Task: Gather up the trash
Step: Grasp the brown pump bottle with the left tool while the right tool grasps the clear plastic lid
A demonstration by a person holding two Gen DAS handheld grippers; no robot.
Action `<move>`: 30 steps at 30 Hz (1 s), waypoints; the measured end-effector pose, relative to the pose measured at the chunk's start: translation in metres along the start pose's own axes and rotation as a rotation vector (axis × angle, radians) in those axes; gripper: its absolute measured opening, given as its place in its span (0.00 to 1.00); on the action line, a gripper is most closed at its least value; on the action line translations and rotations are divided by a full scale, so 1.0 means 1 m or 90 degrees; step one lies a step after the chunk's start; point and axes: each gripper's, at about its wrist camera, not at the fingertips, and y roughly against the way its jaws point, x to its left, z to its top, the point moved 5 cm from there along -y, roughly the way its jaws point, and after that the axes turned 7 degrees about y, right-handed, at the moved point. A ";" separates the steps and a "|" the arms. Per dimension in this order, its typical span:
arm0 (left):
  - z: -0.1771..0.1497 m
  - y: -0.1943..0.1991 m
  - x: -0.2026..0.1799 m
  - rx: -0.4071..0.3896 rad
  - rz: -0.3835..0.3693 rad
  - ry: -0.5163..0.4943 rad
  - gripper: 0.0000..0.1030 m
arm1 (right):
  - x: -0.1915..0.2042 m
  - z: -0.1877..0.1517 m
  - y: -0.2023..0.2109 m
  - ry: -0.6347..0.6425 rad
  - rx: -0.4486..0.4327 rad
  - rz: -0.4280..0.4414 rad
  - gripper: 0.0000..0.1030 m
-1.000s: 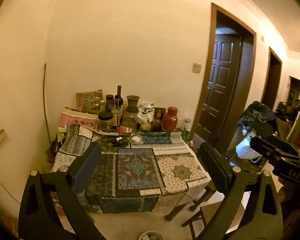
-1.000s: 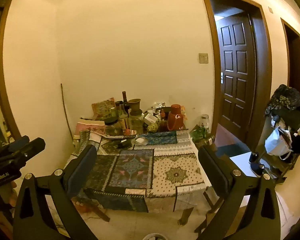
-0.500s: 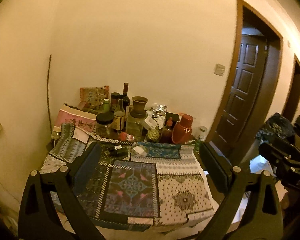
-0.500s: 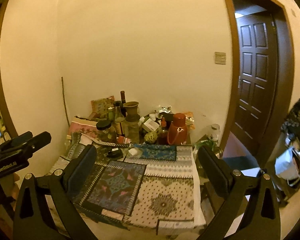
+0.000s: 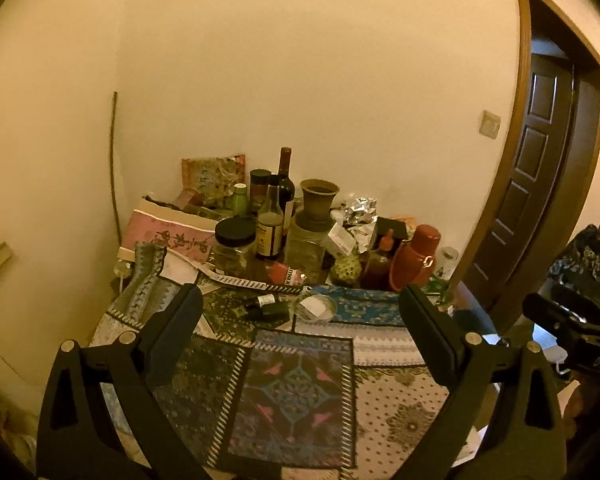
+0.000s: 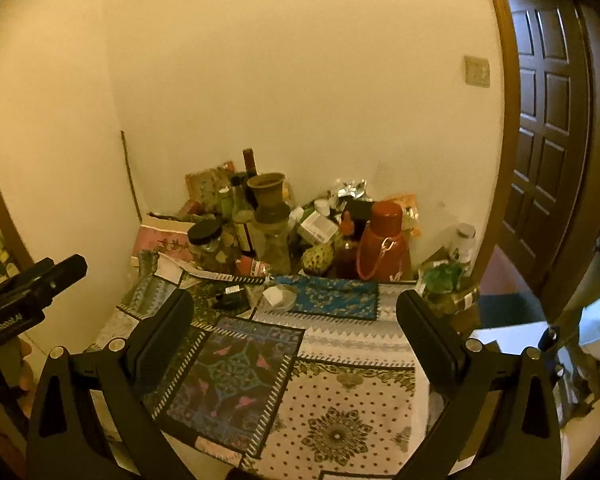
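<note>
Left wrist view: your left gripper (image 5: 300, 320) hangs over the near half of the table (image 5: 400, 416), its jaws spread wide with nothing between them. The patterned cloth (image 5: 296, 396) under the gripper is bare right out to the near edge and the right edge. Clutter sits packed along the far edge against the wall: a black-lidded jar (image 5: 233, 246), a clear bottle (image 5: 269, 226), a clay pot (image 5: 318, 202), crumpled foil (image 5: 359, 210) and a red flask (image 5: 416, 258). In front of that row, well apart from your fingers, a small dark bottle (image 5: 269, 306) lies on its side just beside a shallow glass dish (image 5: 315, 307) holding a white scrap. Your right gripper's body (image 5: 572, 332) shows beyond the table's right edge.

Right wrist view: your right gripper (image 6: 294, 326) is likewise spread and empty over the near right part of the cloth (image 6: 340, 412). The dark bottle (image 6: 231, 299) and dish (image 6: 278, 295) lie past the left finger (image 6: 160, 336). A green bundle (image 6: 444, 276) sits at the far right corner. The open doorway (image 6: 548, 120) stands right of the table.
</note>
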 end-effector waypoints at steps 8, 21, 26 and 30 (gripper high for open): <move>0.026 -0.102 0.034 0.073 -0.055 -0.042 0.96 | 0.015 0.009 -0.085 -0.054 0.070 -0.030 0.98; -0.034 -0.285 0.071 0.304 -0.104 -0.121 0.96 | 0.026 -0.044 -0.245 -0.181 0.255 -0.027 0.95; -0.074 -0.343 0.069 0.392 -0.156 -0.139 0.85 | 0.018 -0.069 -0.279 -0.222 0.310 -0.036 0.81; -0.100 -0.378 0.063 0.445 -0.161 -0.178 0.77 | 0.016 -0.085 -0.298 -0.257 0.340 -0.032 0.72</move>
